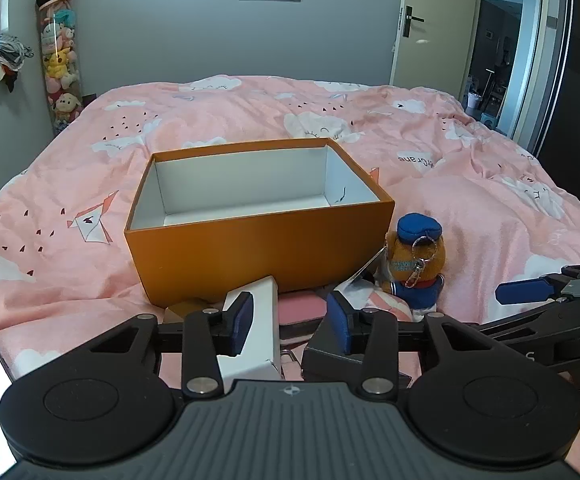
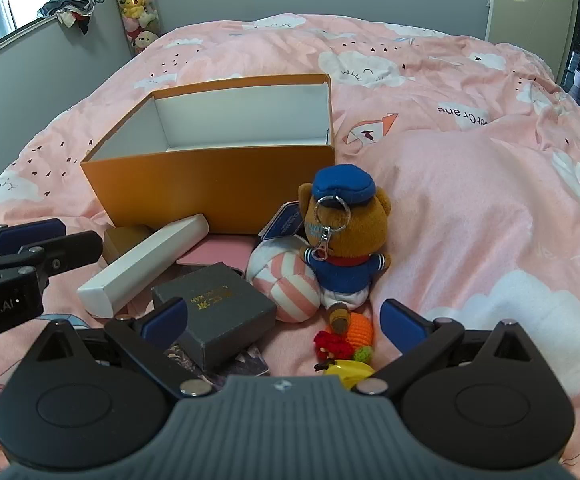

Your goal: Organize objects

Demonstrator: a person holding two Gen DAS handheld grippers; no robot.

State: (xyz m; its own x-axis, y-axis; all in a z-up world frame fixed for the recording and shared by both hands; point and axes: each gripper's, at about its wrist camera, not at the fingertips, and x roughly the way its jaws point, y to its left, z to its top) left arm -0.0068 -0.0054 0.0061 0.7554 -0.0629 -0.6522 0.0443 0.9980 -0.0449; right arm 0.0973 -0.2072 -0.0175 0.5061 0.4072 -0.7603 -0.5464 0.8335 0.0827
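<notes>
1. Left tongs (image 1: 290, 320) hanging part-open over the white box (image 1: 256, 332), gripping nothing.
2. Right tongs (image 2: 284, 320) gaping wide, empty.
3. Orange box (image 2: 214, 188) sitting on the bed (image 2: 469, 220); bear (image 2: 343, 240) beside it, yellow toy (image 2: 349, 370) half hiding.

Both views are taken from low over the bed (image 1: 469, 208), tilted down and facing the far wall. The orange box (image 1: 250, 248) is seen close up from the left camera and a little further off from the right. The box and the teddy bear (image 2: 343, 240) are shared by both views.
</notes>
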